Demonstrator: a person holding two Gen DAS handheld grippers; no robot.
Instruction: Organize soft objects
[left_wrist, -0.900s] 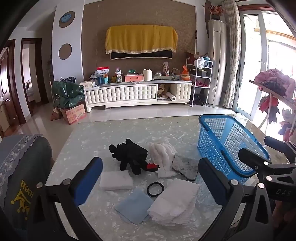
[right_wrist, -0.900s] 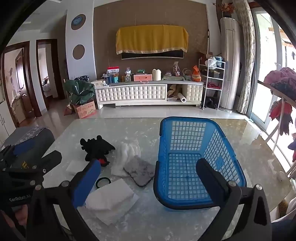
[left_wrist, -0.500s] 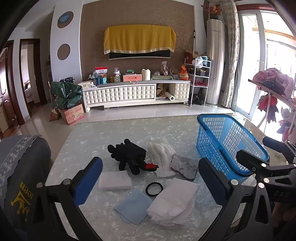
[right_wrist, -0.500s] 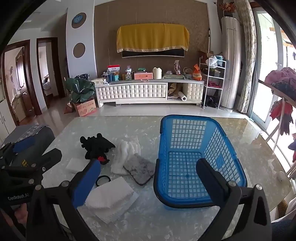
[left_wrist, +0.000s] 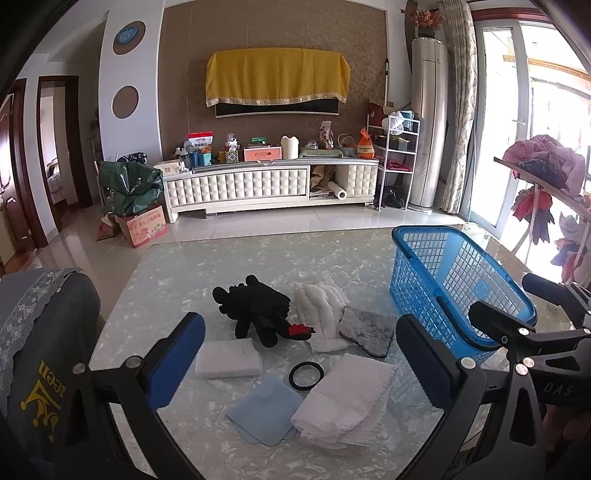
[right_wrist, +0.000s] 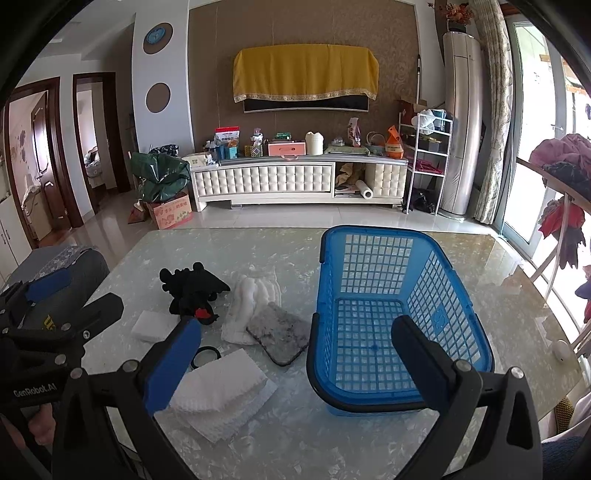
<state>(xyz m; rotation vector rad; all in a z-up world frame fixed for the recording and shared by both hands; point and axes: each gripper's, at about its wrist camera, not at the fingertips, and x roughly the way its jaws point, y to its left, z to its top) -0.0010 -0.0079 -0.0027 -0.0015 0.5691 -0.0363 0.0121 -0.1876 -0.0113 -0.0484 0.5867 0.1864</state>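
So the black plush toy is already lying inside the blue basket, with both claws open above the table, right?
Not quite. The black plush toy is not in the blue basket; it lies on the table to the basket's left, beside the white cloths. The right wrist view shows the basket empty. Both the left claw and right claw are open.

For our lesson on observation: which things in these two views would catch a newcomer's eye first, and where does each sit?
The bright blue basket stands empty on the right of the marble table. Left of it lies a black plush toy among pale cloths, next to a fluffy white cloth. On the far wall a yellow drape hangs over a dark screen.
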